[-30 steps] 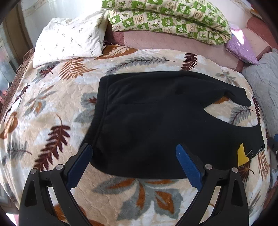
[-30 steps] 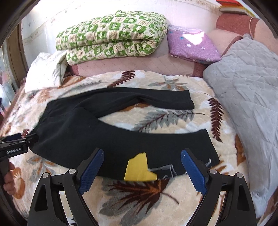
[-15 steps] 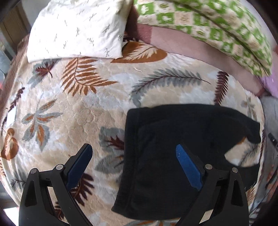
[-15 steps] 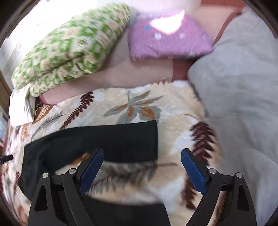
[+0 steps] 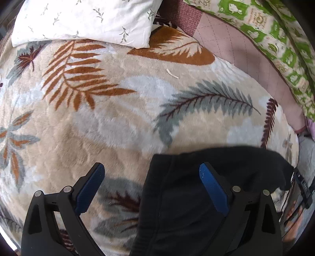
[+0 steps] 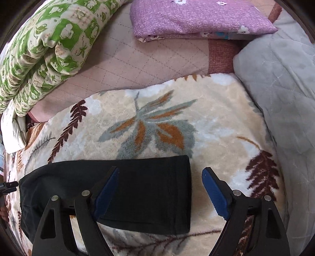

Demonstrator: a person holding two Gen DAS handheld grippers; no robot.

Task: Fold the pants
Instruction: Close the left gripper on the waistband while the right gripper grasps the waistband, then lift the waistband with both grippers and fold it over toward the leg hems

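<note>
Black fleece pants (image 5: 196, 197) look soft, light and floppy on the blanket (image 5: 118, 118). Left gripper (image 5: 151, 187) and right gripper (image 6: 160, 189) hover spread and empty over the waistband corner and far leg hem, sensible pinch points.

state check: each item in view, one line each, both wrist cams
black pants: flat on the blanket, unfolded, not gripped
left gripper: open, straddling the waistband edge
right gripper: open, straddling a leg cuff
leaf-print blanket: spread flat
white pillow: lying at the blanket's far edge
green quilt: folded
purple bedding: folded
</note>
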